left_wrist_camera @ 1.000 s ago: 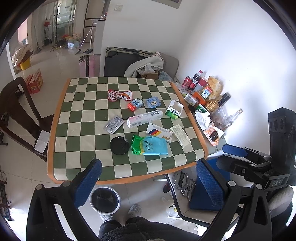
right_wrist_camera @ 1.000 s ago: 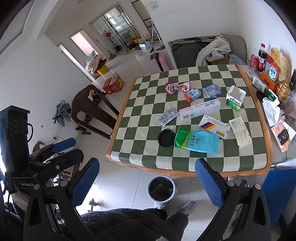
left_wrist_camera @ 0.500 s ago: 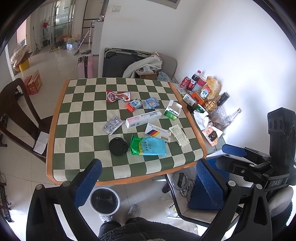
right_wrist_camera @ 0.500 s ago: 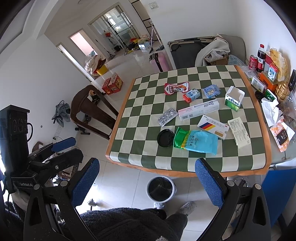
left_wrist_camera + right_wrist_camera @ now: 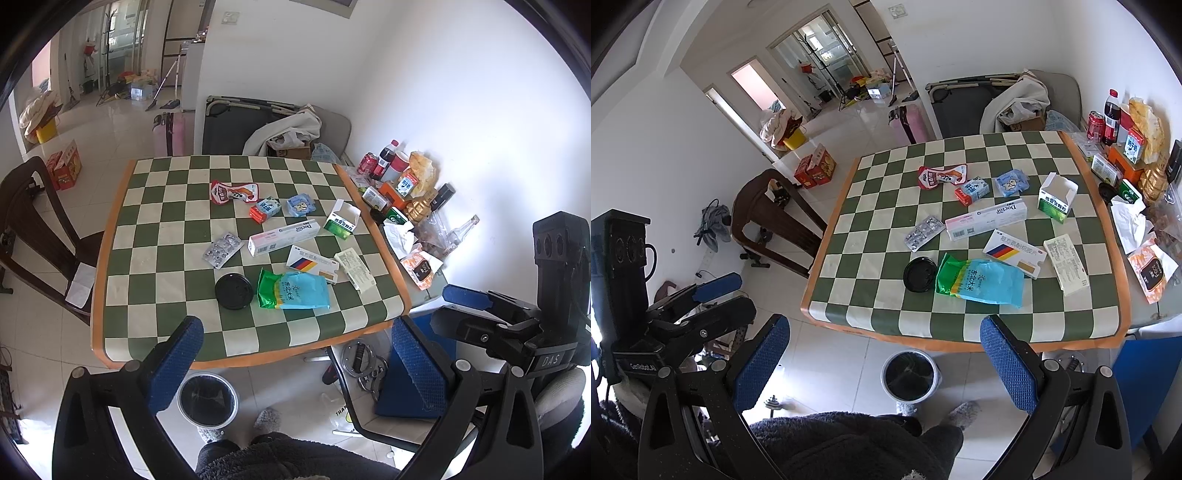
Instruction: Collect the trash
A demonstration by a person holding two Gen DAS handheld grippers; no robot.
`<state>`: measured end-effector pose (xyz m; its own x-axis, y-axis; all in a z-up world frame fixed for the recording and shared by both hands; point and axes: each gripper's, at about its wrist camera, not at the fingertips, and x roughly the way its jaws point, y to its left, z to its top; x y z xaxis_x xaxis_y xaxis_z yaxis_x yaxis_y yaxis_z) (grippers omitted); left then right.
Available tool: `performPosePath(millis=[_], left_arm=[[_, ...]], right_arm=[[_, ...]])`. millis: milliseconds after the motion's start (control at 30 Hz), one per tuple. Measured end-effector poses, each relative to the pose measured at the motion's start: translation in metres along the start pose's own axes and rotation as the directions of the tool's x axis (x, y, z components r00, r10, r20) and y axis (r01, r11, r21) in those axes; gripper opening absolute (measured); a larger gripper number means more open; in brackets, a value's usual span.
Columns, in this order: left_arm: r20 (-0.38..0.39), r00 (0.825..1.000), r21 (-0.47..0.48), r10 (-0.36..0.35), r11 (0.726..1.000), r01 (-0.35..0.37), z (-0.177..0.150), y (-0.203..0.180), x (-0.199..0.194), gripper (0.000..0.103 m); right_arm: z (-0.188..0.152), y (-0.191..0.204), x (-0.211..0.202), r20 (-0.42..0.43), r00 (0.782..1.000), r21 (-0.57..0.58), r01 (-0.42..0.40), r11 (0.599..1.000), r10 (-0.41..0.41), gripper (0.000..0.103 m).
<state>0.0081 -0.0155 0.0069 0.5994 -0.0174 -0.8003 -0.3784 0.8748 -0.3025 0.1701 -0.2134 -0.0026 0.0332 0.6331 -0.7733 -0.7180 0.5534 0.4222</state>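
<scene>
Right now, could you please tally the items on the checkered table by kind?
Boxes: 4 (small red-blue box, open green box, Doctor box, striped box)
Soft packets: 3 (red pouch, blue packet, green-blue bag)
Blister pack: 1
Black lid: 1
Printed white slip: 1
Total: 10

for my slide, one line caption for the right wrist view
Open right gripper hovers above a checkered table strewn with packaging, a trash bin waiting on the floor below.

A lid point(image 5: 233, 292) lies on the table point(image 5: 118, 236) left of a bag point(image 5: 293, 291); a bin point(image 5: 207, 398) stands below.
</scene>
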Motion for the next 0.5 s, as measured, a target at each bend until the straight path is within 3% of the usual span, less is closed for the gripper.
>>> performPosePath(millis=[500], left_arm=[[0.003,1.0,0.0,-0.001,1.0,0.001,-0.0004,0.0013,-0.0005,0.103]], right_arm=[[-0.0012,-0.0004,-0.0024,0.001,1.0,-0.002,0.001,1.0,-0.001,0.103]])
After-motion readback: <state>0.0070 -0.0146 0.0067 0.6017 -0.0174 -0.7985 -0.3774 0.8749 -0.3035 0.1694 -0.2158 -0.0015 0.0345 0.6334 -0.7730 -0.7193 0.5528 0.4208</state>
